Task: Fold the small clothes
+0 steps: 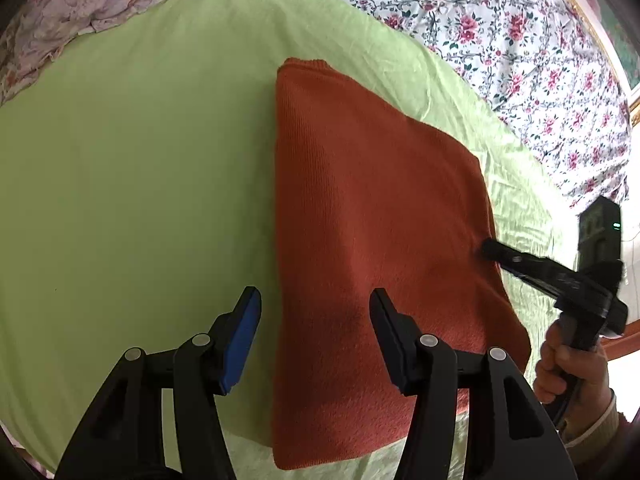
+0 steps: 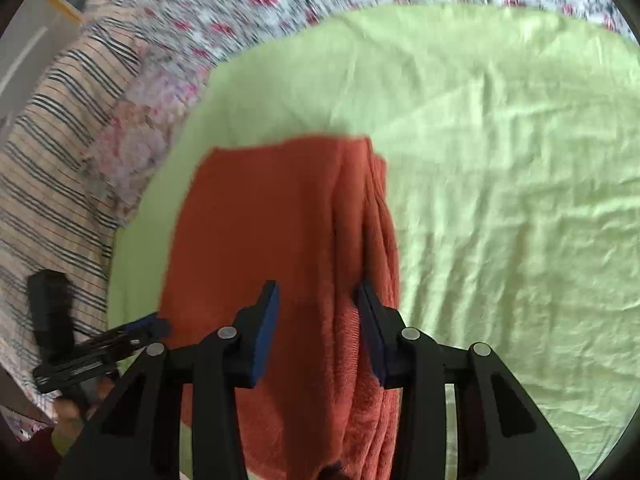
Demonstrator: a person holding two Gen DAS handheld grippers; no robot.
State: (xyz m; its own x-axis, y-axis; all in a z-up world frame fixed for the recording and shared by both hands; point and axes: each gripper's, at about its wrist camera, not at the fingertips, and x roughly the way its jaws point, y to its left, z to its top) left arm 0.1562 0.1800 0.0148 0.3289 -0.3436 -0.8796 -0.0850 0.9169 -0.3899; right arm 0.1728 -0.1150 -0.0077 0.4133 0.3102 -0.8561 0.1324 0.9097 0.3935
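A folded rust-orange knit garment lies flat on a light green sheet. My left gripper is open above the garment's near left edge, with one finger over the sheet and one over the cloth. My right gripper is open over the garment's layered right edge. In the left wrist view the right gripper shows at the garment's right edge, held by a hand. The left gripper shows at the lower left of the right wrist view.
A floral quilt lies bunched beyond the sheet. A striped cloth and a pale floral pillow lie to the left in the right wrist view. The green sheet is wrinkled to the right of the garment.
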